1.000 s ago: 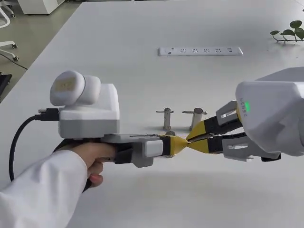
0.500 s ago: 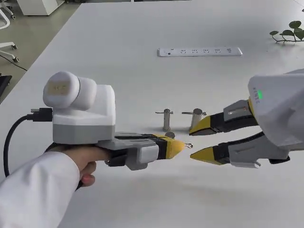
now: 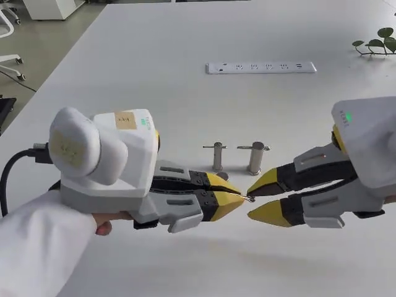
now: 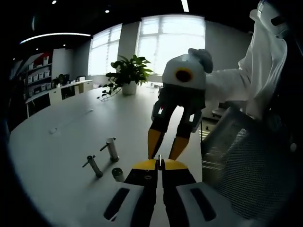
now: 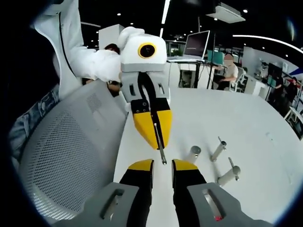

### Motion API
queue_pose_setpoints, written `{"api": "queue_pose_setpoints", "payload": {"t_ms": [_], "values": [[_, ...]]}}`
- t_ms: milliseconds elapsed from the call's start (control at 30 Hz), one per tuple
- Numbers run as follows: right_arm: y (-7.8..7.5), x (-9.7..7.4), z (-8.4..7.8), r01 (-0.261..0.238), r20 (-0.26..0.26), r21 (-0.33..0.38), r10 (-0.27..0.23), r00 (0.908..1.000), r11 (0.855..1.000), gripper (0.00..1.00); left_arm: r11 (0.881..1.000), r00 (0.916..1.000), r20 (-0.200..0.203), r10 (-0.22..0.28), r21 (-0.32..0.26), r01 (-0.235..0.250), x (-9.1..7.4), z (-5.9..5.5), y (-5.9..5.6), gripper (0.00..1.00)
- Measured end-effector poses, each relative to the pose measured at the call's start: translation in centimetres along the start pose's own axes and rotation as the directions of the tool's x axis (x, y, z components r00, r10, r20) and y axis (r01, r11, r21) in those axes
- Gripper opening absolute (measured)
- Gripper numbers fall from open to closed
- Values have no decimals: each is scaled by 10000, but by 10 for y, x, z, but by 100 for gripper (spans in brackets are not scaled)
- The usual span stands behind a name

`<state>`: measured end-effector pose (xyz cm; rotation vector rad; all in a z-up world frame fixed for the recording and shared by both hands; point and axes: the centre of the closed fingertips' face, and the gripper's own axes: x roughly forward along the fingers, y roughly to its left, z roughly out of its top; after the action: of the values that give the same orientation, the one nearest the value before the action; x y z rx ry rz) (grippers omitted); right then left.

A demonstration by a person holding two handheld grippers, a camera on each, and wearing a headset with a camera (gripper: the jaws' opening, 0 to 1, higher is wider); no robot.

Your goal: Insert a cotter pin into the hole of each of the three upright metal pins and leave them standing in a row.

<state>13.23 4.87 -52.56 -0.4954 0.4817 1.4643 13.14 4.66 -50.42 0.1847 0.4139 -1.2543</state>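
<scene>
Over the last half second the left tool [image 3: 240, 197] has rolled onto its side in the person's hand. Its yellow tips stay pinched tight on a cotter pin [image 5: 159, 142]. The pin's free end pokes out toward the right tool [image 3: 249, 202], whose tips are still spread apart and grip nothing. I cannot tell whether the pin touches them.

The top of the third metal pin [image 4: 117, 174] showed above the left tool before; in the head view that tool now hides it. The left gripper view shows it standing bare on the white surface [image 3: 154, 74], near the other two.

Those two metal pins [image 3: 218, 156] [image 3: 255, 158] stand upright side by side just beyond the tools, each with a cotter pin through its top. In the head view the held pin is only a thin sliver.
</scene>
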Motion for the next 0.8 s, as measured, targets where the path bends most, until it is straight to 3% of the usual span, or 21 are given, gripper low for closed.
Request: {"api": "queue_pose_setpoints", "payload": {"t_ms": [167,300,700,800], "values": [[2,2,-2,-135,1,114,135,9999,9998,6,9998,9999,51,-119,181,118,0,1,-2,0],[3,4,-4,-158,59,-53,158,9999,9999,0,9988,9996,-177,-241,432,248,1,-3,-4,0],[12,4,-5,-346,-56,-185,345,9994,9992,0,9950,9982,-332,-508,842,534,5,-8,-6,0],[11,2,-5,-332,-45,-251,331,9994,9991,0,9927,9965,-653,-529,1044,595,5,-14,-5,0]]}}
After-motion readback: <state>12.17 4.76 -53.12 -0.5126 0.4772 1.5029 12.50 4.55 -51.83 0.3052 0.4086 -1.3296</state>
